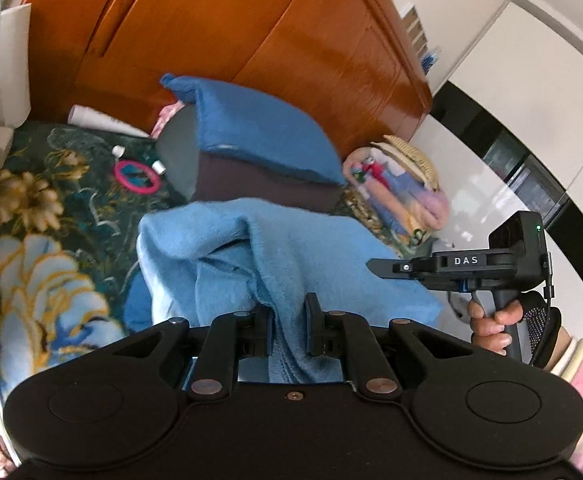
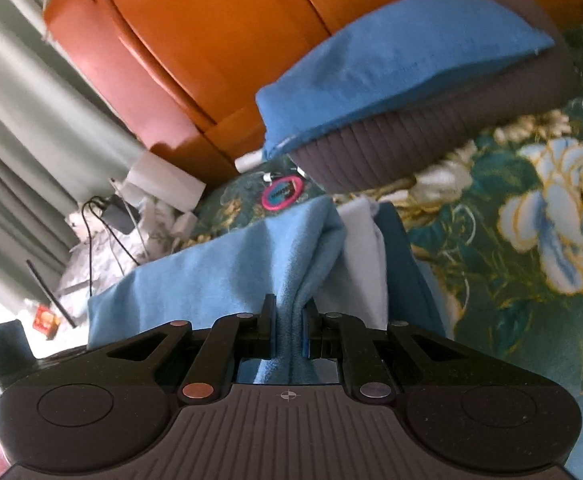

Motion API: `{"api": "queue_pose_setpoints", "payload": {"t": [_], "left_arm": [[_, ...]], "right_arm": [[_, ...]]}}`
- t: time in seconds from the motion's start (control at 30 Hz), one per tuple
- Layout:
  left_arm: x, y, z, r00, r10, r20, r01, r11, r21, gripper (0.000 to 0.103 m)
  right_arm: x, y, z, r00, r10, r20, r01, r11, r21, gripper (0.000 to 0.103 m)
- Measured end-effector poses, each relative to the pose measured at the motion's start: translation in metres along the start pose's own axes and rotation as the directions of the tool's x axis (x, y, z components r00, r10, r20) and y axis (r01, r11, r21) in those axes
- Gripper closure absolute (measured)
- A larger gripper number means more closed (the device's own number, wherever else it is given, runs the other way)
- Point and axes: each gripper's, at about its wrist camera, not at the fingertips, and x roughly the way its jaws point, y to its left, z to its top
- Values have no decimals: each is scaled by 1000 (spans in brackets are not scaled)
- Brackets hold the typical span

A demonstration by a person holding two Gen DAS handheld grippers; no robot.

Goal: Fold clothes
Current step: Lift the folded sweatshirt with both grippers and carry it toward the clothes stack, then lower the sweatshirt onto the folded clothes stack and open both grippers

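Observation:
A light blue fleece garment (image 1: pixel 219 240) hangs bunched over the floral bedspread (image 1: pixel 31 208). My left gripper (image 1: pixel 289 316) is shut on a fold of it, with fabric filling the gap between the pads. In the right wrist view the same garment (image 2: pixel 219 272) runs up between the pads of my right gripper (image 2: pixel 289 312), which is shut on a pinched ridge of it. The right gripper (image 1: pixel 375 267) also shows side-on at the right of the left wrist view, held by a hand beside the garment's edge.
A blue pillow (image 2: pixel 403 64) lies on a dark brown cushion (image 2: pixel 431 140) against the wooden headboard (image 1: pixel 231 20). A pink ring (image 2: pixel 283 194) lies nearby. White cloth (image 2: pixel 363 248) lies under the garment. Colourful folded clothes (image 1: pixel 403 200) sit at the bed's edge. Cables and chargers (image 2: pixel 119 216) clutter the left.

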Motion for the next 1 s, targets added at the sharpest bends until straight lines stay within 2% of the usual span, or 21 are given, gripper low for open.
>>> {"api": "queue_pose_setpoints", "payload": {"t": [0.27,0.4,0.47,0.6,0.7,0.77,1.0], "left_arm": [[-1,-2,-3,1000,28,-11,-28,999,26,89],[-16,-7,4,998,57,-8,-56,996,66,86],[-31,-10,7,997,70,13,-71,993,91,78],[-57,-27,20,989,113,92,-125,981,146,76],[-58,-45,27,981,141,134,-165,970,182,78],[-51,-54,29,978,155,137,-182,960,211,87],[-23,-43,20,980,188,71,-198,963,185,91]], "right_arm": [[2,-4,-5,1000,-18,3,18,1000,17,90],[-13,9,1,998,-67,5,67,998,-4,88],[-27,14,2,996,-80,33,80,997,0,84],[-53,33,-1,989,-96,114,100,995,-27,83],[-52,53,-9,986,-127,109,134,989,-63,85],[-46,65,-15,987,-138,83,146,984,-100,88],[-29,75,-34,986,-163,23,164,973,-164,89]]}}
